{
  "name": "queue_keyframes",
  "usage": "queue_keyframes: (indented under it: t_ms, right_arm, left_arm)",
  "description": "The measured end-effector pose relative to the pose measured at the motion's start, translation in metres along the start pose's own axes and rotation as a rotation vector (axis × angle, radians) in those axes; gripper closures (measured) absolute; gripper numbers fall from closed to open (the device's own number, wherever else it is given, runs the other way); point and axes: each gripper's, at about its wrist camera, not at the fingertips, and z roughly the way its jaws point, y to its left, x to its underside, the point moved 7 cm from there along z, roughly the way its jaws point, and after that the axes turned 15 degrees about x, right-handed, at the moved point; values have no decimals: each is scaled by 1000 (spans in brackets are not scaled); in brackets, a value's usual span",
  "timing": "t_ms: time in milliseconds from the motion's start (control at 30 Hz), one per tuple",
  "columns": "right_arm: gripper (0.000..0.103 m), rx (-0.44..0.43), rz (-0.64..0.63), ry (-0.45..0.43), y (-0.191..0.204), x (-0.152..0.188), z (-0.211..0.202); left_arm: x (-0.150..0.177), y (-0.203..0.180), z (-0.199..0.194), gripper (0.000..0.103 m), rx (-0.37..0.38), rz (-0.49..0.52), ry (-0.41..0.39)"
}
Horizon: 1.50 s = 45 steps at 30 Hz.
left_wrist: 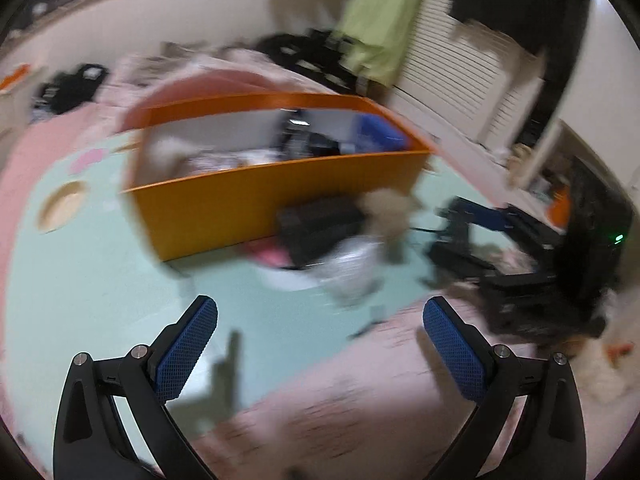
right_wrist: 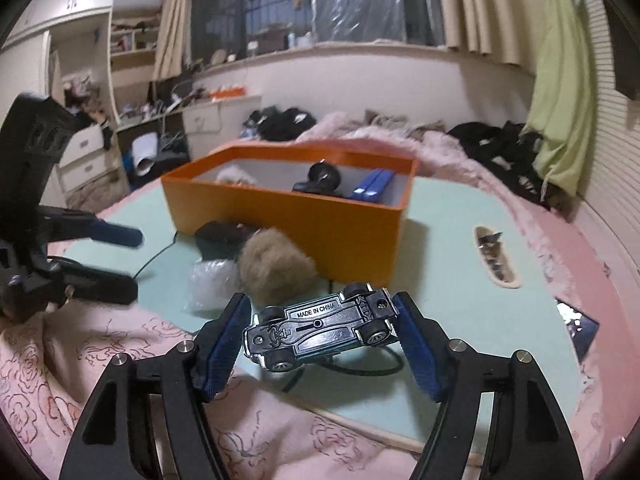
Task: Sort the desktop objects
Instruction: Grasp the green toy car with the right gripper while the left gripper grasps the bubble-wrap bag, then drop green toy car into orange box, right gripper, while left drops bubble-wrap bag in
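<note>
1. Left wrist view (blurred):
   - The left gripper has its fingers spread wide with nothing between them, above a pale green mat on a pink blanket.
   - An orange box stands on the mat ahead; a blue item and dark items lie inside, too smeared to name.
   - In front of the box sit a black object, a tan fluffy ball and a clear plastic bag, close together.
   - The right gripper shows at the right as a dark blur.

2. Right wrist view:
   - The right gripper holds a toy car crosswise, lifted off the mat, underside toward the camera; both fingers press on its ends.
   - Beyond it lie the fluffy ball, the plastic bag and the black object, just before the orange box.
   - The box holds a black wheeled part, a blue case and a pale fluffy thing.
   - The left gripper is at the left edge, fingers apart and empty.
   - A black cable lies on the green mat under the car.
</note>
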Motion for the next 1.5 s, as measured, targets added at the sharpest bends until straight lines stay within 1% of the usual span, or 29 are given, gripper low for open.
queue_keyframes:
  t_ms: [33, 100, 133, 167, 200, 233, 267, 300, 333, 400, 467, 567, 633, 733, 800, 867, 900, 933, 1000, 1033, 1067, 1100, 1133, 1167, 1233, 1267, 1333, 1500]
  right_arm:
    - [31, 1, 5, -2, -3, 0, 0]
    - [31, -1, 17, 2, -6, -1, 2]
    - [31, -4, 24, 7, -7, 0, 3]
    - [31, -6, 28, 10, -8, 0, 4]
    - [31, -6, 34, 12, -9, 0, 4]
    - [31, -5, 38, 14, -10, 0, 5]
    - [31, -4, 40, 14, -10, 1, 4]
    - [31, -4, 43, 14, -11, 1, 4]
    - [31, -4, 46, 13, -11, 1, 4]
    - [31, -3, 49, 11, -11, 1, 3]
    - [31, 2, 46, 11, -11, 0, 3]
    - [31, 1, 36, 9, -8, -4, 2]
    - [31, -17, 46, -2, -7, -14, 0]
    - [31, -39, 69, -29, -7, -40, -2]
    - [31, -38, 72, -56, -6, -62, 0]
    - [31, -23, 73, -61, -5, -84, 9]
    - [31, -16, 79, -51, -5, -93, 17]
    - [30, -17, 92, -22, -5, -102, 32]
    - [30, -38, 108, 47, -2, -110, 59]
    - [30, -37, 115, 83, 0, -109, 72]
    - [28, -34, 117, 111, 1, -107, 81]
    - [22, -12, 109, 118, 2, -107, 89]
    - [12, 43, 75, 103, 3, -107, 96]
    - [12, 52, 64, 119, 3, -105, 101]
    - [12, 21, 46, 116, 8, -102, 107]
    - [12, 24, 43, 112, 7, -101, 107]
    - [12, 19, 44, 100, 7, -99, 106]
    - [12, 15, 29, 82, 7, -99, 105]
  left_arm:
    - [-4, -4, 8, 2, 2, 3, 25]
    - [-11, -9, 26, 16, -11, 2, 85]
    - [-14, -9, 34, 19, -18, -2, 111]
    - [-17, -6, 44, 26, -31, -10, 145]
    - [-17, -2, 50, 35, -40, -17, 168]
    - [-20, 1, 54, 38, -71, -10, 169]
    - [-17, 2, 54, 48, -89, -12, 169]
    - [-16, 3, 51, 62, -96, -18, 160]
    - [-15, 5, 48, 63, -88, -32, 151]
    - [-11, 9, 39, 64, -55, -64, 121]
    - [-3, 15, 28, 65, -42, -76, 89]
    - [4, 20, 8, 65, -46, -88, 35]
    - [0, 23, -4, 65, -63, -89, 3]
    - [-20, 28, -23, 65, -93, -66, -58]
    - [-41, 29, -32, 65, -116, -40, -91]
    - [-62, 30, -33, 65, -138, -10, -115]
    - [-69, 33, -33, 65, -146, -5, -121]
    - [-77, 37, -30, 65, -157, -6, -124]
    - [-92, 50, -19, 65, -190, -24, -125]
    - [-96, 57, -12, 63, -202, -36, -123]
    - [-97, 67, -3, 53, -213, -62, -107]
    - [-95, 76, 6, 42, -224, -93, -86]
    - [-92, 85, 13, 38, -237, -120, -72]
    - [-88, 93, 20, 35, -251, -146, -61]
    - [-85, 92, 21, 34, -339, -64, -91]
    - [-84, 90, 21, 34, -355, -45, -105]
    - [-84, 88, 19, 34, -347, -42, -120]
    - [-88, 87, 18, 34, -346, -44, -121]
